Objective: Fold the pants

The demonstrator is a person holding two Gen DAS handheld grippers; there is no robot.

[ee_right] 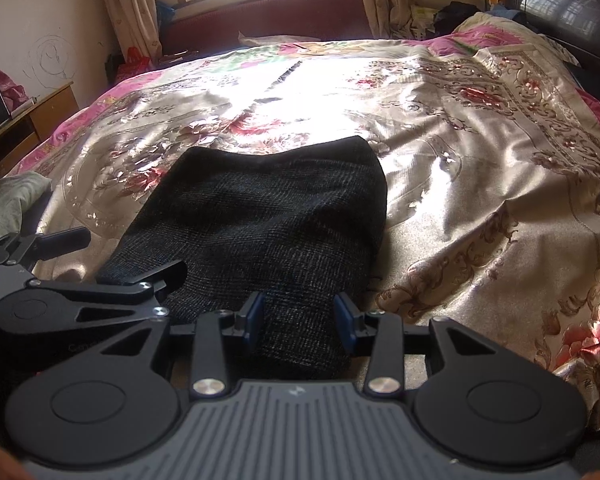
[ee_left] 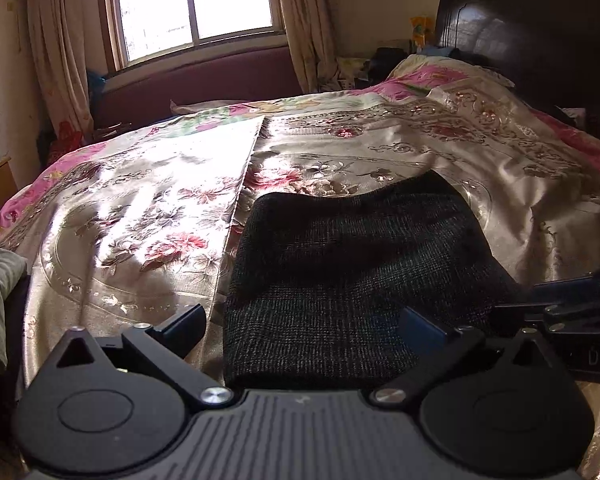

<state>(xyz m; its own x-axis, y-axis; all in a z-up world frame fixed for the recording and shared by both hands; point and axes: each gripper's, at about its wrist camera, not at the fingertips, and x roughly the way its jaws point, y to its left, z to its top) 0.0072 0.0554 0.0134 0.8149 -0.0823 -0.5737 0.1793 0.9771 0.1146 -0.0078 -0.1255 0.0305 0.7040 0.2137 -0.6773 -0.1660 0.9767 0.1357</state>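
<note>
My left hand-held gripper [ee_left: 302, 326] gaped wide and my right hand-held gripper [ee_right: 300, 322] half-open over the dark woven folded pants [ee_right: 268, 220] at the bed's [ee_right: 480, 168] near edge; I judged smoothing edges square mattered most.

Daylight from the curtained glass window [ee_left: 192, 0] blows out glare on the shiny floral satin bedspread [ee_right: 300, 80]; fisheye edges bend and darken.
</note>
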